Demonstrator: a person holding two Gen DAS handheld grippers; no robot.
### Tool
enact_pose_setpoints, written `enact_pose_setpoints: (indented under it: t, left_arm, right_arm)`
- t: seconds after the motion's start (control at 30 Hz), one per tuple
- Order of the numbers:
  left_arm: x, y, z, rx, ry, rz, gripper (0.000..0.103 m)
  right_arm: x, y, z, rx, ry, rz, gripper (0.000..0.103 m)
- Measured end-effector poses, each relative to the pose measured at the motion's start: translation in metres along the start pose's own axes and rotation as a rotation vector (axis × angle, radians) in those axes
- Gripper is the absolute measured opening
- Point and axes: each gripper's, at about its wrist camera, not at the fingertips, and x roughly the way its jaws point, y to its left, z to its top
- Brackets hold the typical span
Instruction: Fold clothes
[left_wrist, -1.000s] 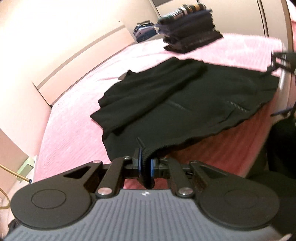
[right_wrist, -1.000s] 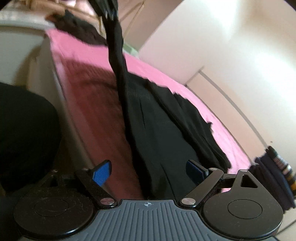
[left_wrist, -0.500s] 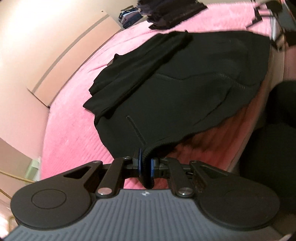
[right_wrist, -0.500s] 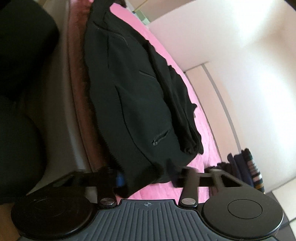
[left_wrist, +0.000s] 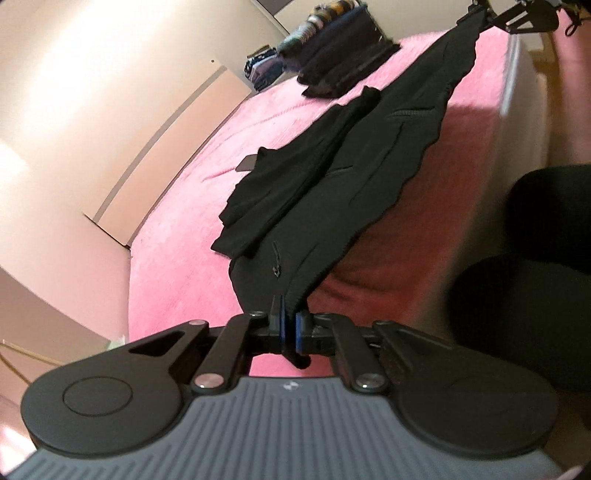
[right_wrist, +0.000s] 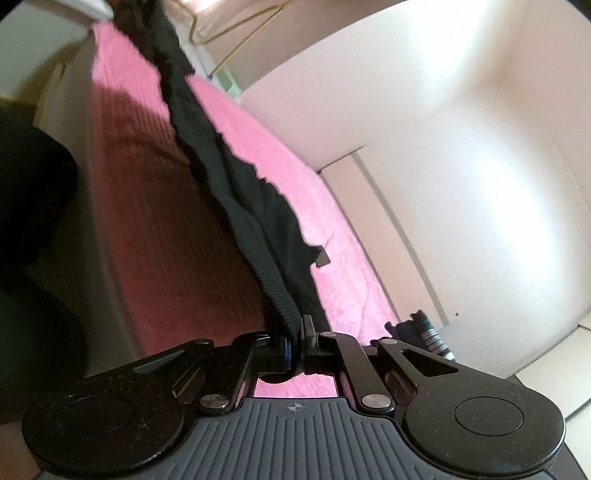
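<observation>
Left wrist view: the left gripper (left_wrist: 290, 326) has its jaws closed on the ribbed hem of the black jacket (left_wrist: 332, 177), pinching one near corner. The jacket lies on the pink bed cover (left_wrist: 184, 206), its hem running along the bed's right edge and lifted clear of it. At the far top right, the right gripper (left_wrist: 480, 14) holds the opposite hem corner. The hem sags in waves between the two grips, so the fabric is judged soft, limp and fairly light; the thicker ribbed band is the sound place to hold. A stack of folded clothes (left_wrist: 340, 62) sits at the far end, apart from the jacket. Open cover lies to the left of the jacket, giving room to carry the hem over.

Right wrist view: the right gripper (right_wrist: 299, 343) is clamped shut on the ribbed band, which stretches away toward the far top left. The bed's side drops off on the left; a wall (right_wrist: 424, 129) stands beyond the cover on the right.
</observation>
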Motion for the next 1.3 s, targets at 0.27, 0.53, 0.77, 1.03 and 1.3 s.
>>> enact_pose_setpoints:
  t: [0.27,0.53,0.77,1.03,1.3]
  left_arm:
    - [-0.086,-0.062,-0.037,-0.106,0.043,-0.106,0.004]
    - [-0.104,-0.045,-0.023,-0.111,-0.007,-0.061,0.004]
    - [-0.089,0.008,0.014,-0.105,-0.066,0.002,0.004]
    - [0.026,0.111,0.075,-0.15,-0.085,0.048,0.004]
    - [0.236,0.195,0.108,-0.205,0.021,-0.009,0.004]
  right_arm:
    - [-0.116,0.042,-0.007,0.112,0.045,0.095,0.002]
    - [-0.141,0.039,0.005,0.088,0.03,0.05,0.002]
    - [-0.12,-0.011,0.018,0.074,-0.026,-0.022,0.002]
    - [0.01,-0.102,0.031,0.129,-0.029,-0.032,0.002]
    - [0.214,-0.159,0.018,0.174,0.09,0.075,0.002]
